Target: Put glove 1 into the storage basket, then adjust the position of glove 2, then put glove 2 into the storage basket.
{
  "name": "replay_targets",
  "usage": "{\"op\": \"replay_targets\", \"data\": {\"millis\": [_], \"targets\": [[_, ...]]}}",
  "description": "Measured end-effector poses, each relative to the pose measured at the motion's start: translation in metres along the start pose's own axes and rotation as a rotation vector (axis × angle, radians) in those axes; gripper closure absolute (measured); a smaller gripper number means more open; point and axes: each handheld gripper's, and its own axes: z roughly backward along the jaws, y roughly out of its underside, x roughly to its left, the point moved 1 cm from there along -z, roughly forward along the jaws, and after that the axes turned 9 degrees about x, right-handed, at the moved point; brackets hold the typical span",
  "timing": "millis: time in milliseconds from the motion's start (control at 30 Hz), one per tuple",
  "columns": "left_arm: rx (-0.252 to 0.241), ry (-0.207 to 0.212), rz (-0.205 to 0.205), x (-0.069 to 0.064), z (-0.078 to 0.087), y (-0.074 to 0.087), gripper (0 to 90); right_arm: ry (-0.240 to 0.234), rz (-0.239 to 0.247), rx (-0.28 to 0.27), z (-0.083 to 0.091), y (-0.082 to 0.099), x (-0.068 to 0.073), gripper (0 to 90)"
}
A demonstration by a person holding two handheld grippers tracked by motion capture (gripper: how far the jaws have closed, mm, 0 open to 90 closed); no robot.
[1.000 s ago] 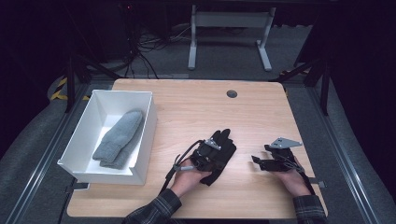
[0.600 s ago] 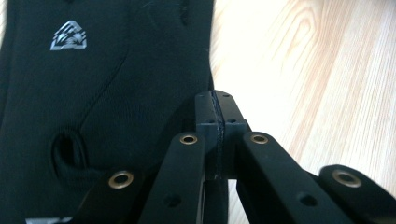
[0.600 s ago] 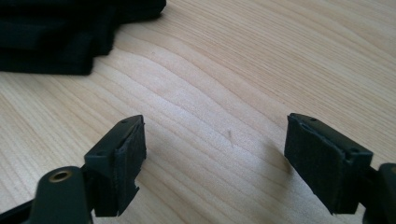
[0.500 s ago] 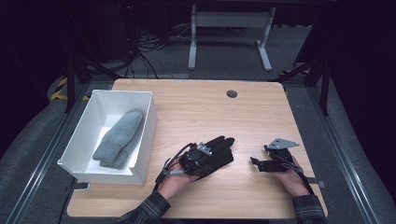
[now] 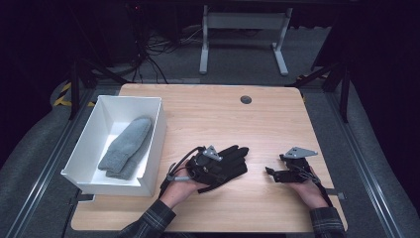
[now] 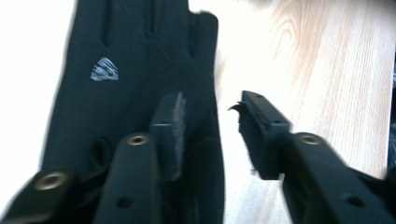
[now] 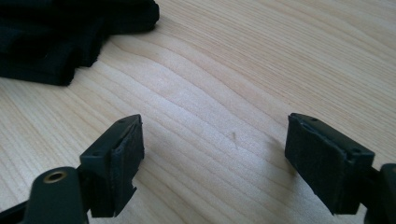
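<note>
Fingers of the left gripper [image 6: 210,135] stand apart over a black glove [image 6: 135,70], pressing nothing.

Its jaws have just been opening: one pad [image 6: 170,135] hangs over the glove's cuff end, the other over bare wood just beside the glove's edge, and nothing is pinched between them. Right gripper [image 7: 212,158] has its jaws wide over bare wood, with nothing between them, near the front right corner of the tabletop [image 5: 218,114]. From above, the glove [image 5: 233,161] lies flat near the middle of the front edge, its fingers pointing toward the right edge, partly under the left gripper [image 5: 210,163]. At the left edge sits a white bin [image 5: 156,134] with a grey mitten [image 5: 126,146] inside.
</note>
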Motion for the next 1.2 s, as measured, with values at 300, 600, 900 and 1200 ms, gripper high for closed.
{"op": "replay_targets", "data": {"millis": [300, 600, 900, 1200], "targets": [[0.004, -0.03, -0.021, 0.018, -0.001, -0.008, 31.3, 0.001, -0.002, -0.001, 0.0, 0.0, 0.0, 19.7], [0.037, -0.062, -0.057, 0.033, -0.012, -0.022, 18.3, 0.001, -0.002, -0.001, 0.0, 0.0, 0.0, 19.7], [0.084, -0.059, -0.039, 0.042, -0.031, -0.018, 15.0, 0.001, -0.002, -0.001, 0.0, 0.0, 0.0, 19.7], [0.091, -0.073, -0.059, 0.041, -0.035, -0.014, 16.1, 0.001, -0.002, -0.001, 0.0, 0.0, 0.0, 19.7]]}}
